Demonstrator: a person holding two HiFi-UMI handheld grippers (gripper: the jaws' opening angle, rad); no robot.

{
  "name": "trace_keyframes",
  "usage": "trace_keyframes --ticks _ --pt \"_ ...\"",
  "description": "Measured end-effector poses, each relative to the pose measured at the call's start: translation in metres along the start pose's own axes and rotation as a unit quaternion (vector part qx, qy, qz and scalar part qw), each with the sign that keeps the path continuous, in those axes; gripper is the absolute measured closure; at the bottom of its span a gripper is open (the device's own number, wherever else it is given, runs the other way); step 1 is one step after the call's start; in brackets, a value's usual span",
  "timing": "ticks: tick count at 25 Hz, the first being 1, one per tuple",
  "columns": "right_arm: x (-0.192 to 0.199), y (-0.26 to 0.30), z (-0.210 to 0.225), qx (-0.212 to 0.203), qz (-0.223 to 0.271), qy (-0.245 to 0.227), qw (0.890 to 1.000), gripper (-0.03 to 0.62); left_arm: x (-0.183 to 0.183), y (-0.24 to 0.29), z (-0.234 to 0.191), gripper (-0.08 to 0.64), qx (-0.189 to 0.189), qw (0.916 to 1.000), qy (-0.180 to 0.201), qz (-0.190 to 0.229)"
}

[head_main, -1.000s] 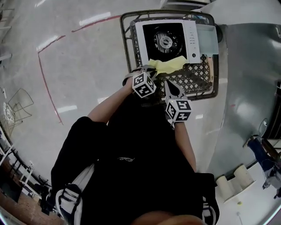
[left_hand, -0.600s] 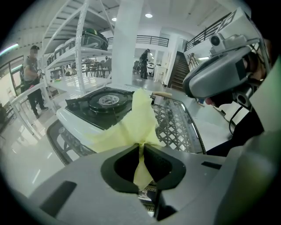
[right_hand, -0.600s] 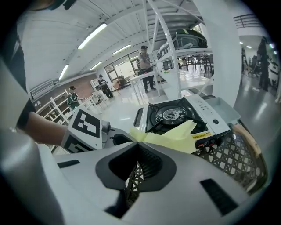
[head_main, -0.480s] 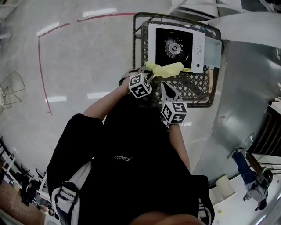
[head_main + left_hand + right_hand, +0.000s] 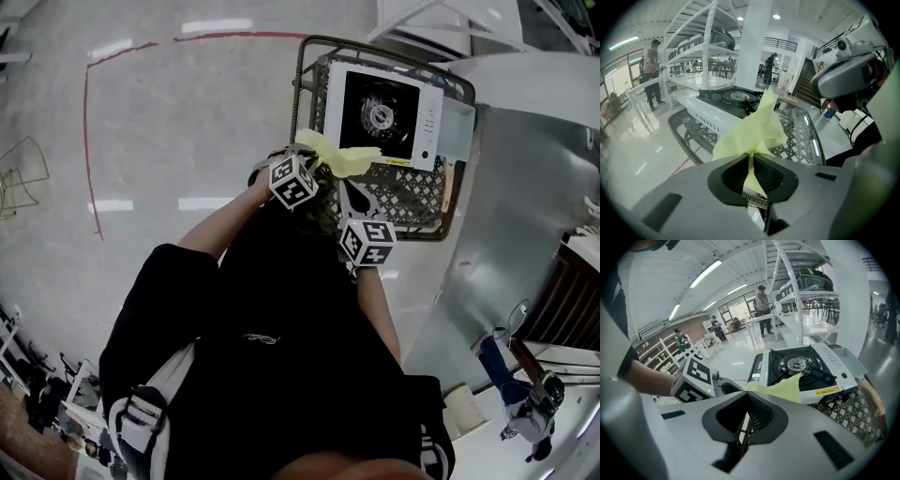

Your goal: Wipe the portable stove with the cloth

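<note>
In a dark wire basket (image 5: 302,98) with a lattice floor: 1 white portable stove (image 5: 380,114) with a black top and a round burner, lying flat against the far edge, with the near strip of lattice left bare. At the stove's near-left corner, a pale yellow cloth (image 5: 339,159), bunched and lifted off the lattice, 1 loose tip reaching over the stove's near edge.

Pinched in the left gripper (image 5: 313,157) — jaws clamped tight on a fold of the cloth, the rest fanning up and out past them. Just behind and to the right, the right gripper (image 5: 347,192), jaws pressed together with nothing between them, aimed at the stove's near edge. Close under the cloth; touching or not, impossible to tell.

Against 1 s ago: cloth then spread flatter on the lattice along the stove's near edge, now gathered into a raised bunch nearer the basket's left edge. Grippers placed much as before, left ahead of right. Stove unmoved in the basket.

Underneath, a glossy pale floor (image 5: 187,122) marked with a thin red line (image 5: 89,150); a duller grey surface (image 5: 525,169) off the basket's right edge. Beyond — white shelving racks (image 5: 703,42), ceiling strip lights, several people (image 5: 651,70) standing farther back.
</note>
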State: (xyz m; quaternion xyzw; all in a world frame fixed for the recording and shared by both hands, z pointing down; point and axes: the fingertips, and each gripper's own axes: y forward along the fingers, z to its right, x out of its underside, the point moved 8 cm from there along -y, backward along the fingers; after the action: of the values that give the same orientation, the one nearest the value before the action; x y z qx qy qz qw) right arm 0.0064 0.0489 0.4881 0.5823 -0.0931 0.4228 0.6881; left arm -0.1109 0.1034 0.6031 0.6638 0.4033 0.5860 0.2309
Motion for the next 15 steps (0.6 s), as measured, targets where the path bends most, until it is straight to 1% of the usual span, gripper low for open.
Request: trace_keyframes --ticks 3,7,11,13,15 --pt "-0.002 -0.001 -0.003 0.003 0.003 0.002 1.0 0.586 -0.001 0.002 -0.003 0.511 -0.003 0.9999 -0.015 0.006" --pt "-0.001 -0.009 -0.005 0.012 0.007 0.006 1.0 0.586 -0.007 0.002 -0.01 0.512 -0.009 0.998 -0.058 0.026" --pt "0.003 -0.019 -0.002 0.012 0.007 0.0 1.0 0.588 -0.013 0.0 -0.011 0.512 -0.018 0.9969 -0.069 0.034" --pt "0.003 -0.025 0.0 0.008 0.007 -0.007 1.0 0.586 -0.019 -0.008 -0.011 0.514 -0.035 0.994 -0.087 0.057" --pt "0.0 -0.026 -0.001 -0.001 0.014 -0.015 1.0 0.586 -0.026 -0.021 -0.015 0.517 -0.059 0.9879 -0.115 0.086"
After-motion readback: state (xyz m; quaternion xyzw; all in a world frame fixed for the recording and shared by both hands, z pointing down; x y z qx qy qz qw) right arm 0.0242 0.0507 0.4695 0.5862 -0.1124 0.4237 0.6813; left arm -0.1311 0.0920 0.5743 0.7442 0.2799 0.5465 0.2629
